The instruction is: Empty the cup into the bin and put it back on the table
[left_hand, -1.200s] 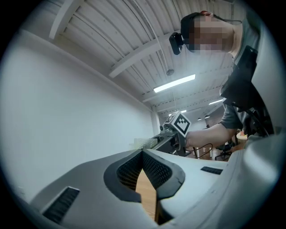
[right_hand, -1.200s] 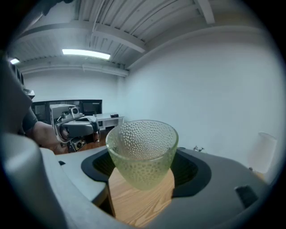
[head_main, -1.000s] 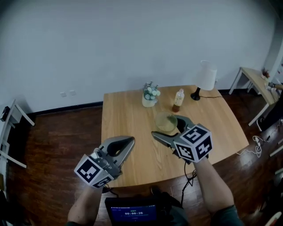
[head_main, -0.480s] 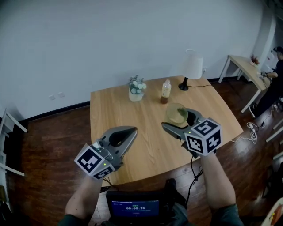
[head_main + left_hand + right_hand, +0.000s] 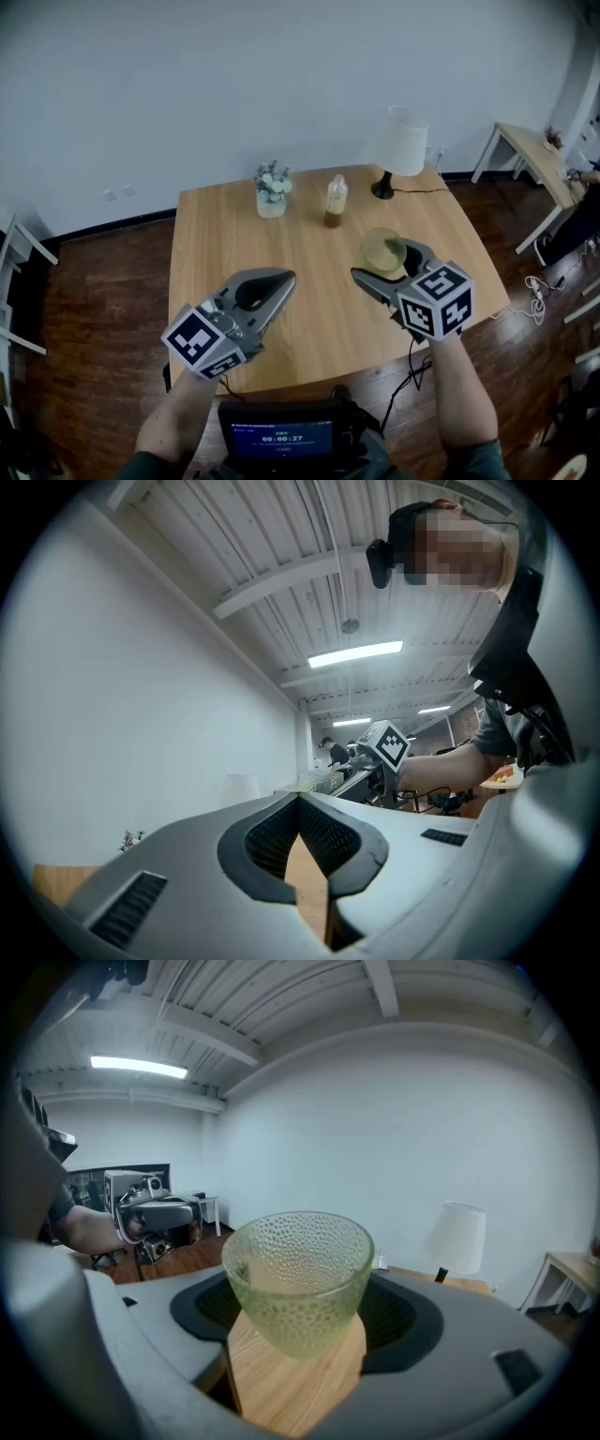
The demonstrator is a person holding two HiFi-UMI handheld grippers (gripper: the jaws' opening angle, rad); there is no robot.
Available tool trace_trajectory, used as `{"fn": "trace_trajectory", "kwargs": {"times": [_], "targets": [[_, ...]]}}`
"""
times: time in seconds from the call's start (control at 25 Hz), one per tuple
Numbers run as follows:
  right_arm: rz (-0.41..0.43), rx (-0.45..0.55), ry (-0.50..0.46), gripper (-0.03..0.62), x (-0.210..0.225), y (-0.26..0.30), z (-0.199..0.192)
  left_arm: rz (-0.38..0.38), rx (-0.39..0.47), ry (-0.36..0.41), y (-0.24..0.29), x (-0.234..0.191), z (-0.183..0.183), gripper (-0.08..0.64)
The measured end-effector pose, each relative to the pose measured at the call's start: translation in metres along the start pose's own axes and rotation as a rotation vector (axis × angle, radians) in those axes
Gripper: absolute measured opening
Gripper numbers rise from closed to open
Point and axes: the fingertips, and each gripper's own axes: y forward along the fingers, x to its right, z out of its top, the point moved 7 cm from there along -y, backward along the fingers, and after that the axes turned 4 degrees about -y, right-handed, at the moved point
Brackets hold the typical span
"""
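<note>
A green dimpled glass cup [image 5: 381, 251] stands upright between the jaws of my right gripper [image 5: 385, 260], which is shut on its sides. It hangs above the right part of the wooden table [image 5: 234, 234]. In the right gripper view the cup [image 5: 298, 1279] fills the gap of the right gripper [image 5: 300, 1309], and I cannot make out anything inside it. My left gripper [image 5: 284, 277] hovers over the table's front left with its tips together. Nothing is held in the left gripper [image 5: 300, 801] in its own view.
At the back of the table stand a small vase of flowers [image 5: 271, 190], a bottle [image 5: 334, 202] and a white lamp [image 5: 400, 145]. A second table [image 5: 534, 155] is at the far right. A screen [image 5: 281, 438] sits below me. Dark wood floor surrounds the table.
My right gripper has carried the cup to the right, away from the bottle and toward the table's right side. The left gripper has hardly moved. The head view has shifted.
</note>
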Motion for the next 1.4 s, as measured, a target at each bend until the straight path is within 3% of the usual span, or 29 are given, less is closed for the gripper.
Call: {"fn": "trace_trajectory", "kwargs": {"times": [0.2,0.44,0.72,1.16,1.4], "targets": [[0.054,0.003,-0.008,0.381,0.041,-0.003,-0.025,0.101,0.018,-0.027,0.039,0.000,-0.013,0.000],[0.139,-0.009,-0.001,0.381,0.079,0.005,-0.054,0.178,-0.022,-0.021,0.081,0.003,-0.029,0.000],[0.188,-0.019,0.005,0.382,0.094,0.015,-0.081,0.212,-0.085,-0.048,0.101,0.013,-0.058,0.000],[0.166,-0.103,0.071,0.382,0.093,0.051,-0.141,0.268,-0.126,-0.152,0.095,-0.007,-0.101,0.000],[0.179,-0.153,0.068,0.382,0.082,0.083,-0.181,0.250,-0.165,-0.191,0.093,-0.018,-0.132,0.000]]}}
